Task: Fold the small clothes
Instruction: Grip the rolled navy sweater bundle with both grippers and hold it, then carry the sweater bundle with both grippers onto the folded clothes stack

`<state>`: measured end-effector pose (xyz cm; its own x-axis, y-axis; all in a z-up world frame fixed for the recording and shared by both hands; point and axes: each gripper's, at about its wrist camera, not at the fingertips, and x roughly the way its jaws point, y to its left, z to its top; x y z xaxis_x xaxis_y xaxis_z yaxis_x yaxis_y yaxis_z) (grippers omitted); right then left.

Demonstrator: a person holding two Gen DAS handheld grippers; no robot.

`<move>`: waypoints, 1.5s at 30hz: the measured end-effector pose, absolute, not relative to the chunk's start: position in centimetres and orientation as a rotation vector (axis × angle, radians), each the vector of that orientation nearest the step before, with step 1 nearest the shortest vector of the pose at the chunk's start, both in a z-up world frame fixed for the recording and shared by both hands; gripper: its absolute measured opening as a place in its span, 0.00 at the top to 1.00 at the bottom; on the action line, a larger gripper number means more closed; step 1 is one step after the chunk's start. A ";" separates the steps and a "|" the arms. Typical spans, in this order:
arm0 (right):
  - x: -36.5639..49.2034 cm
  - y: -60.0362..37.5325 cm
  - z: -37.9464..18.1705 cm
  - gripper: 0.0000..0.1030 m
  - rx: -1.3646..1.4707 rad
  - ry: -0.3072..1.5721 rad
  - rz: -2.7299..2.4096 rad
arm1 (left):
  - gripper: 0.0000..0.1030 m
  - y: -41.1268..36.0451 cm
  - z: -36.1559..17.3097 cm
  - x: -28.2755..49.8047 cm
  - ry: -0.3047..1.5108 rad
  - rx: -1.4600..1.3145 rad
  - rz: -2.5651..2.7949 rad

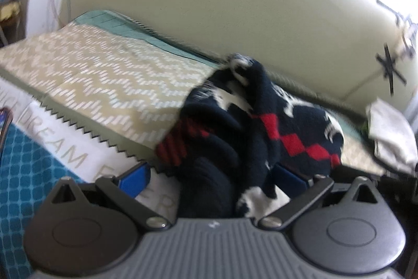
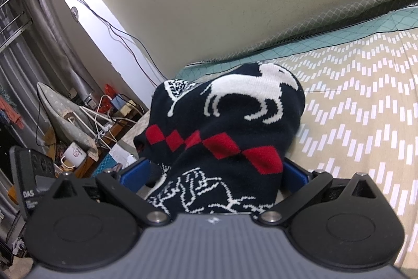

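Observation:
A navy knitted sweater point(image 1: 261, 122) with red diamonds and white animal figures lies bunched on the bed. In the left wrist view it fills the space between the blue fingers point(image 1: 135, 178) of my left gripper point(image 1: 211, 171), whose jaws stand wide apart around the cloth. The right wrist view shows the same sweater point(image 2: 230, 122) heaped up in front of the camera, a white animal on top. My right gripper point(image 2: 215, 174) is also open, its blue fingers point(image 2: 134, 175) on either side of the knit. The fingertips of both grippers are hidden by fabric.
The bedspread point(image 1: 99, 75) is beige with white zigzag dashes over a teal sheet point(image 2: 365, 30), against a pale wall. A folded grey-white cloth point(image 1: 392, 132) lies at the right. Beside the bed are a white mug point(image 2: 74, 154), cables and clutter.

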<state>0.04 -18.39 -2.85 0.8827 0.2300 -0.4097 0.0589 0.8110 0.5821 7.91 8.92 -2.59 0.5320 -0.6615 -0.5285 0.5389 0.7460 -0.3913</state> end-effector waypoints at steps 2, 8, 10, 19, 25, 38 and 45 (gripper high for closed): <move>0.0 -18.3 -2.8 0.06 0.623 0.488 0.093 | 0.00 9.0 -2.6 8.0 0.710 -0.198 -0.719; 0.0 -18.2 -2.7 0.06 0.625 0.487 0.083 | 0.00 8.2 -2.5 7.7 0.701 -0.144 -0.697; 0.1 -18.2 -2.7 0.06 0.625 0.488 0.082 | 0.00 8.1 -2.5 7.7 0.701 -0.136 -0.700; 3.6 -18.0 -1.9 0.11 0.559 0.544 0.090 | 0.08 6.2 -2.3 7.9 0.714 -0.037 -0.754; 1.8 -21.4 -1.0 0.64 0.648 0.514 0.147 | 0.32 3.9 -0.9 8.2 0.773 -0.084 -0.783; -14.1 -41.8 10.9 0.65 0.496 0.124 -0.231 | 0.42 -27.8 11.8 4.9 0.677 -0.062 -1.302; -18.6 -56.3 9.7 0.52 0.586 0.119 -0.568 | 0.38 -44.9 9.8 4.0 0.728 0.057 -1.334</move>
<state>-18.58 -56.33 9.68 0.8411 -0.4727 -0.2628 0.5384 0.6856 0.4900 3.96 -44.94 9.79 0.0516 -0.8590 -0.5093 0.8932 0.2679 -0.3613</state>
